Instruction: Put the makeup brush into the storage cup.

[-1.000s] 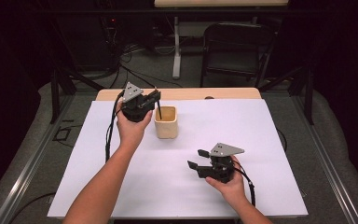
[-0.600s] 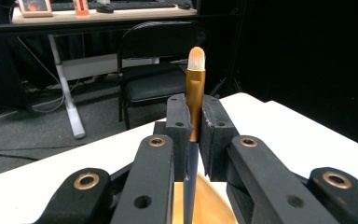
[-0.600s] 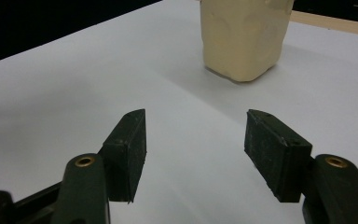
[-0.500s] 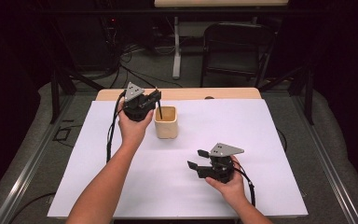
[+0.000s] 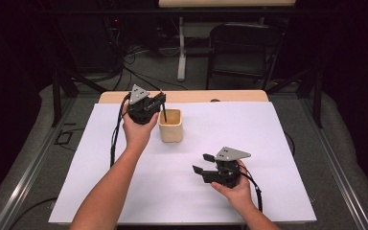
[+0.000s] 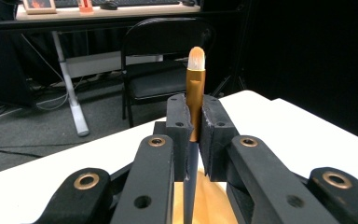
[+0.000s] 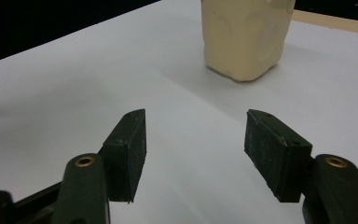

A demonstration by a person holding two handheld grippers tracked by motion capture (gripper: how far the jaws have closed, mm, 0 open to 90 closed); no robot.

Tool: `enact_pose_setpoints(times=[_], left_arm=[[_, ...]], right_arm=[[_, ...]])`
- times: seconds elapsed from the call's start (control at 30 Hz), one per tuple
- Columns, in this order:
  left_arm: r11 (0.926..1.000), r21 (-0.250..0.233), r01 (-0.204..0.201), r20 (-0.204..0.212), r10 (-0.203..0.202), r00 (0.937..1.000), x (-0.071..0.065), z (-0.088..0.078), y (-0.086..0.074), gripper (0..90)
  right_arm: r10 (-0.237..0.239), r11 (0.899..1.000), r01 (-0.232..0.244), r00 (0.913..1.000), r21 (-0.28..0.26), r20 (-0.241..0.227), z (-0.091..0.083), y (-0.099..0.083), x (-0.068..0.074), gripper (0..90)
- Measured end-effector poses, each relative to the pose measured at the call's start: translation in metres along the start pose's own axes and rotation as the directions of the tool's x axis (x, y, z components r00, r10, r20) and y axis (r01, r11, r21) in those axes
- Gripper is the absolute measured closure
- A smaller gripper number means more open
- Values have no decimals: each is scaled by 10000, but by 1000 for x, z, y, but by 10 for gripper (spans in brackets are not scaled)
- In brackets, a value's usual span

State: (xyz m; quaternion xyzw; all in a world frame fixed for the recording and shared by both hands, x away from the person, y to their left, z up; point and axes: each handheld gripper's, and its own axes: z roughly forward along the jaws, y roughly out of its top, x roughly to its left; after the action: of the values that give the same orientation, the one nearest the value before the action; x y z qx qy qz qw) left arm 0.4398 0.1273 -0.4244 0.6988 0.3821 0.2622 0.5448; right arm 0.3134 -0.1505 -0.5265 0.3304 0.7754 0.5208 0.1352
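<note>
A: Start at the left. What is the left tool [image 5: 159,101] doing?

B: Its jaws are clamped tight on a pen [image 6: 195,93], gripping the copper-coloured barrel near the pale end. The dark shaft hangs below the jaws, pointing down into the cream cup [image 5: 170,125] directly underneath. I judge it is held upright like that so it can drop straight in.

A: So the pen is not in the cup?

B: Its lower end is at the opening; how deep it sits I cannot tell.

A: And the right tool [image 7: 193,149]?

B: Partly open, nothing between the jaws. It rests low over the white counter [image 5: 268,143], aimed toward the cup, which stands well ahead of it and slightly to its right. Probably parked out of the way.
</note>
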Motion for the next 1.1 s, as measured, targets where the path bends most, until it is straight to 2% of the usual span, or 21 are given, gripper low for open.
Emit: enact_pose_setpoints(times=[0.53,1.1], left_arm=[[9999,92,-117,0,117,9999,-2,8,-6,829],[9996,280,20,-37,-19,10000,1,12,-19,829]], right_arm=[[34,10000,-34,10000,24,14,0,0,0,388],[33,10000,-33,10000,45,13,0,0,0,388]])
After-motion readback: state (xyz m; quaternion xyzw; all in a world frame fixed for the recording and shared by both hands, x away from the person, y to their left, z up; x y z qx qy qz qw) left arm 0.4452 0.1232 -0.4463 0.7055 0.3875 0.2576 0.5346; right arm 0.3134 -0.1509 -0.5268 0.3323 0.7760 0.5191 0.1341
